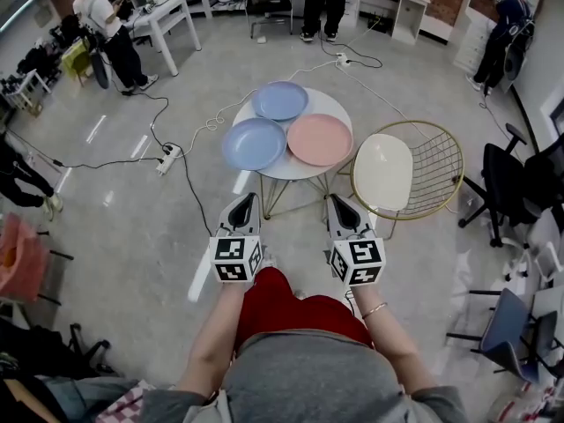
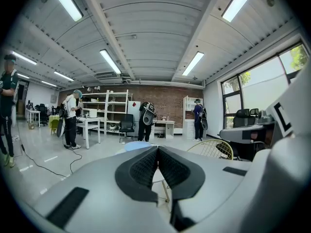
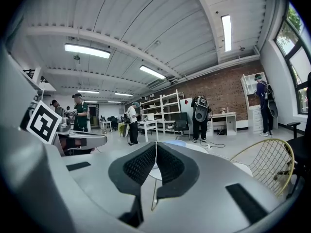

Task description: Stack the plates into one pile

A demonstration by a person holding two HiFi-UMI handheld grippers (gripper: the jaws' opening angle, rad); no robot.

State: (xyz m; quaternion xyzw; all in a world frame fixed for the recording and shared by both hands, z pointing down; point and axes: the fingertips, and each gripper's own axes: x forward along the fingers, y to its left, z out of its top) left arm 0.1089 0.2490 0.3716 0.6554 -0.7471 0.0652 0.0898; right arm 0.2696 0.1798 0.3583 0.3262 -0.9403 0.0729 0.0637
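Three plates lie side by side on a small round white table (image 1: 324,104): a blue plate (image 1: 280,100) at the back, a second blue plate (image 1: 254,143) at the front left, and a pink plate (image 1: 319,139) at the front right. My left gripper (image 1: 244,203) and right gripper (image 1: 339,204) hang side by side in front of the table, well short of the plates. Both are shut and hold nothing. In the left gripper view the jaws (image 2: 157,152) meet with the far blue plate (image 2: 136,145) just above them. The right gripper (image 3: 155,148) shows the same closed pads.
A wire chair (image 1: 436,161) with a cream cushion (image 1: 382,171) stands right of the table. Cables and a power strip (image 1: 167,159) trail across the floor at left. Several people stand at desks along the back. Black office chairs (image 1: 515,183) sit at the right.
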